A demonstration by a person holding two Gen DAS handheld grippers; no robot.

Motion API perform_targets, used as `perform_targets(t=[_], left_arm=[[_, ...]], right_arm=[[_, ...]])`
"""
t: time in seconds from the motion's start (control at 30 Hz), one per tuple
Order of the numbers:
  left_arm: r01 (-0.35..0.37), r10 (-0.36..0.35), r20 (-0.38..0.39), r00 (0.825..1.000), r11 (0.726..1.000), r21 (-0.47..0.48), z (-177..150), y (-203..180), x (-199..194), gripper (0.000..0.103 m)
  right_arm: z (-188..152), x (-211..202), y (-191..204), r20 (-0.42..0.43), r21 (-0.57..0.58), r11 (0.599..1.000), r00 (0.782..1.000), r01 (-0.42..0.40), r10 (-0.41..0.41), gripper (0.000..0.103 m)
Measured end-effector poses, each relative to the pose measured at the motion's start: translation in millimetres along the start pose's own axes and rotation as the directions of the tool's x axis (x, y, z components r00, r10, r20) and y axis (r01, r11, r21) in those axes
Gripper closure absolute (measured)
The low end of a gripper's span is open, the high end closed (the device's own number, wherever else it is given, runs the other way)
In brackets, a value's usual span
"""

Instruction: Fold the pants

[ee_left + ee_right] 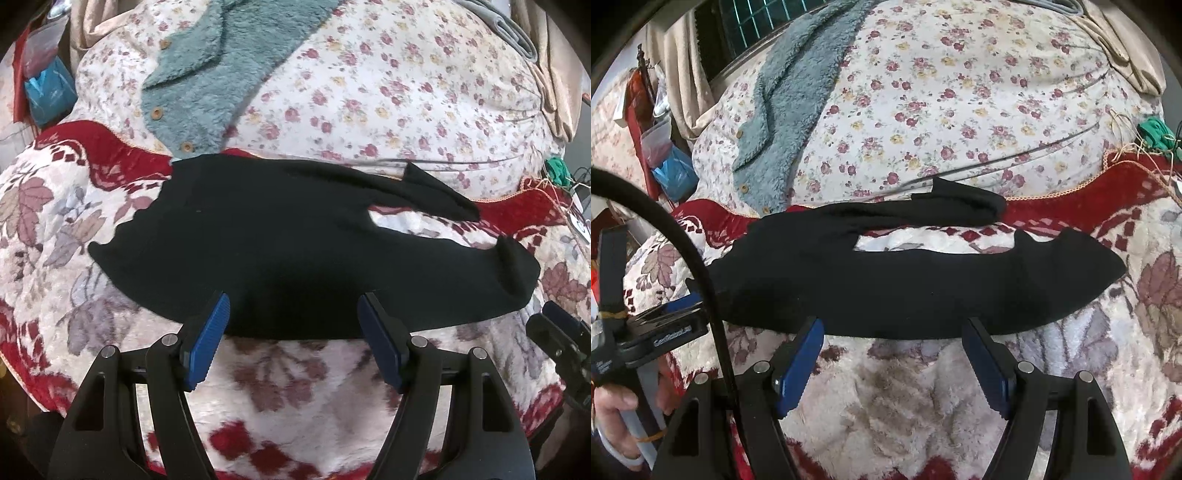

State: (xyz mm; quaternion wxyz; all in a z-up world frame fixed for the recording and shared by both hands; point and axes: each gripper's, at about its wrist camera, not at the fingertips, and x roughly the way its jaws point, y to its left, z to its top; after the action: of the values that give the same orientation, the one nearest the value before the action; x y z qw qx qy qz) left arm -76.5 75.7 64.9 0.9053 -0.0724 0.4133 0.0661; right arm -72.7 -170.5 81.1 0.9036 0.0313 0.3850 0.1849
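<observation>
Black pants (886,280) flat on blanket (894,398), right tool (892,332) empty

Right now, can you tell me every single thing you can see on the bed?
pants: one, black, flat on the blanket, legs to the right
blanket: one, red and white with leaves, under the pants
sheet: one, white with small flowers, behind the blanket
fuzzy jacket: one, teal with buttons, on the sheet
blue bag: one, far left beside the bed
left gripper: blue pads, jaws open at the pants' near edge
right gripper: blue pads, jaws open at the pants' near edge
</observation>
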Motion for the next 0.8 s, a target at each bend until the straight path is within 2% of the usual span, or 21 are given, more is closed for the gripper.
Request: perform_targets(t=[0.2, 0.3, 0.63, 0.8], left_arm=[[0.02, -0.02, -0.01, 1.0, 0.999, 0.032, -2.1, -12.9, -4.0, 0.03], [0.009, -0.008, -0.008, 1.0, 0.999, 0.044, -3.6, -9.9, -6.3, 0.03], [-0.027, 0.027, -0.009, 1.0, 1.0, -0.004, -0.8, 16.2, -8.5, 0.03], [-0.061, 0.061, -0.024, 0.998, 0.998, 0.023, -4.5, 18.7, -9.6, 0.03]], right_arm=[[-4.1, -2.2, -16.2, -0.001, 0.049, 0.999, 1.0, -0.011, 0.011, 0.027], [-5.7, 0.6, -20.1, -0.006, 0.069, 0.998, 1.0, -0.013, 0.014, 0.027], [-6.4, 4.6, -21.5, -0.017, 0.081, 0.997, 1.0, -0.016, 0.017, 0.027], [-6.9, 7.5, -20.8, -0.017, 0.09, 0.996, 0.999, -0.027, 0.029, 0.027]])
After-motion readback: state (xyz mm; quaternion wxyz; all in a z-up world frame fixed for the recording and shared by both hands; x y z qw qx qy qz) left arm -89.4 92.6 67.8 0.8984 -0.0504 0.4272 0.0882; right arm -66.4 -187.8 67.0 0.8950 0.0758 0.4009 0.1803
